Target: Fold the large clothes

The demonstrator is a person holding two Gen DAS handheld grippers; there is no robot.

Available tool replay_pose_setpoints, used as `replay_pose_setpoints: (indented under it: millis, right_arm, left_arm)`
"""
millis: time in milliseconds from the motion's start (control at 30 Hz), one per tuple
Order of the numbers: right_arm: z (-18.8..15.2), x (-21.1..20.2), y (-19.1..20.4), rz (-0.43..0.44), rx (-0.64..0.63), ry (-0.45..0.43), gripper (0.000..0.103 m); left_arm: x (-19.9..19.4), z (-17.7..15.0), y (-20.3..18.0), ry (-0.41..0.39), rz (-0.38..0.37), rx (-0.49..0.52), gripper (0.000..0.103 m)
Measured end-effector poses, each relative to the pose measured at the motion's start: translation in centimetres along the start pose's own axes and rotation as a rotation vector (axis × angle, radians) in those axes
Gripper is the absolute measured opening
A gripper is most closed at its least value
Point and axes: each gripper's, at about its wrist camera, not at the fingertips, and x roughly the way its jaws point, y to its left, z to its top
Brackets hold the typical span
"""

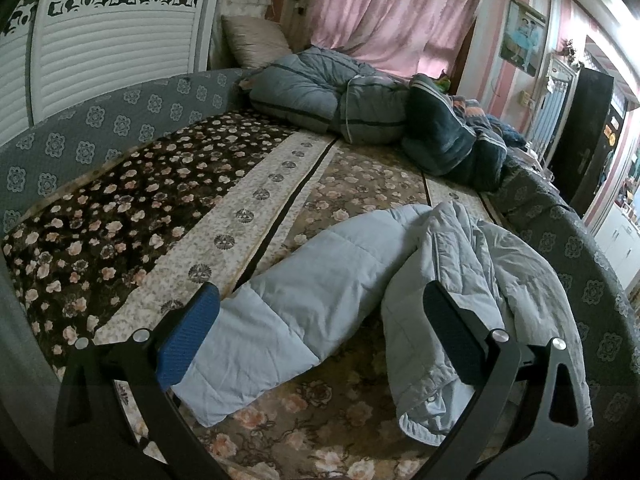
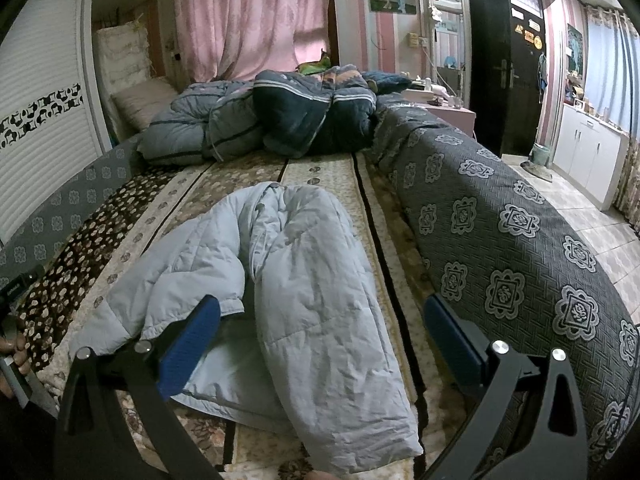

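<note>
A pale blue quilted jacket [image 1: 320,292] lies crumpled on the floral bedspread [image 1: 120,208], one sleeve stretched toward the left. My left gripper [image 1: 320,336] hovers open just above it, with nothing between its blue-padded fingers [image 1: 188,344]. In the right wrist view the same jacket [image 2: 312,300] lies bunched lengthwise on the bed. Over its near end my right gripper [image 2: 320,340] stands open, its left finger [image 2: 188,348] above the jacket's sleeve fold and its right finger above the bedspread.
Folded grey and dark quilts [image 1: 360,108] and a pillow [image 1: 252,40] are piled at the bed's far end. A grey patterned cover [image 2: 500,232] drapes the bed's right edge. A white slatted wardrobe [image 1: 112,48] stands left. A hand [image 2: 16,352] grips the other tool at far left.
</note>
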Motion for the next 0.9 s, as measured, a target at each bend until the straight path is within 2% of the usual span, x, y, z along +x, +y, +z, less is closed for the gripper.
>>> replay_pose_setpoints:
  millis: [433,600,767,900]
  right_arm:
    - [-0.3,0.0,0.3,-0.010,-0.005,0.013,0.101]
    - [-0.3,1.1,-0.5,-0.042,-0.024,0.045,0.101]
    - [-0.4,4.9,-3.3,-0.083,-0.040,0.151,0.101]
    - [-2.4,9.9,-4.9,-0.043,-0.053,0.316,0.101]
  left_arm:
    - [0.0,0.0,0.0,0.002,0.001,0.000,0.100]
    - [0.8,-0.3,-0.4,0.037,0.022,0.019,0.100]
    - [3.3,-1.3,-1.3,0.137,0.049,0.098,0.100]
    - [6.3,-2.5,-1.9,0.232,0.066,0.182,0.100]
